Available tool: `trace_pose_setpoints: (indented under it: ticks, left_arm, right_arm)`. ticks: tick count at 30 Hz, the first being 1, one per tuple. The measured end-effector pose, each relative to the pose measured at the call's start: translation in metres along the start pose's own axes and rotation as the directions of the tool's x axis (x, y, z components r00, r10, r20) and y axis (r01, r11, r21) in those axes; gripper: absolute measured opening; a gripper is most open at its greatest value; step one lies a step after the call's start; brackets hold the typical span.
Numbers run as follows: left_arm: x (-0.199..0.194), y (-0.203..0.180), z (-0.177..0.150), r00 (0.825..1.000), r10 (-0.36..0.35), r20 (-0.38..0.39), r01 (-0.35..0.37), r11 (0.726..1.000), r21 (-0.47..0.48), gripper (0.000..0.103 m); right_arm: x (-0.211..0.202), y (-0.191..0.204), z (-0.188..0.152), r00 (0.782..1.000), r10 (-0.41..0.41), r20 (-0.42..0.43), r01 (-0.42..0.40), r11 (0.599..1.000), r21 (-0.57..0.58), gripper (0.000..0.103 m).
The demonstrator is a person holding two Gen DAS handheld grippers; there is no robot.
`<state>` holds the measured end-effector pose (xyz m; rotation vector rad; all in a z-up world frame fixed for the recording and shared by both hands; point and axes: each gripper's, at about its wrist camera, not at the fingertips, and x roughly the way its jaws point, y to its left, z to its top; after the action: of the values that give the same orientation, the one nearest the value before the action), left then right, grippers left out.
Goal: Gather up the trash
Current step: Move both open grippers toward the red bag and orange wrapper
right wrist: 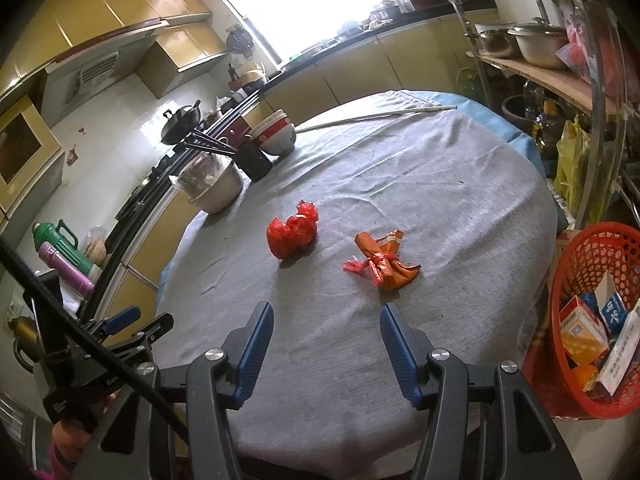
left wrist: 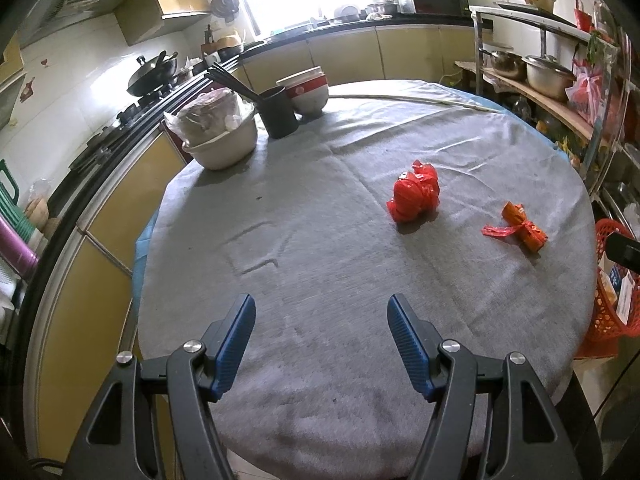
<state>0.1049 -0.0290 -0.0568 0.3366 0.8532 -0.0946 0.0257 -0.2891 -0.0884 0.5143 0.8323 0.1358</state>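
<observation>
Two pieces of trash lie on the grey-clothed round table (left wrist: 320, 240): a crumpled red plastic bag (left wrist: 414, 194) (right wrist: 292, 232) and an orange wrapper tied with red string (left wrist: 520, 229) (right wrist: 382, 262). My left gripper (left wrist: 321, 308) hovers open over the near part of the table, with the red bag well ahead and to the right. My right gripper (right wrist: 327, 316) is open too, nothing between its blue pads, with the orange wrapper a short way ahead. A red mesh basket (right wrist: 592, 280) (left wrist: 608, 288) holding cartons stands off the table's right edge.
At the table's far left stand a cream bowl (left wrist: 222, 142) with a bagged item, a black cup of chopsticks (left wrist: 280, 112) and stacked bowls (left wrist: 306, 92). A thin rod (left wrist: 420, 100) lies along the far edge. Shelves with pots are on the right, counters on the left.
</observation>
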Motion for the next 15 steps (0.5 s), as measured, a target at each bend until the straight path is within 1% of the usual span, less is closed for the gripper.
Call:
trace_pose_setpoints:
  ticks: [15]
  left_arm:
    - [0.022,-0.003,0.022,1.0,-0.015,-0.005,0.015,1.0,0.011,0.069]
  right_arm:
    - [0.015,-0.009,0.015,0.999,-0.033,-0.01,0.033,0.999,0.02,0.06]
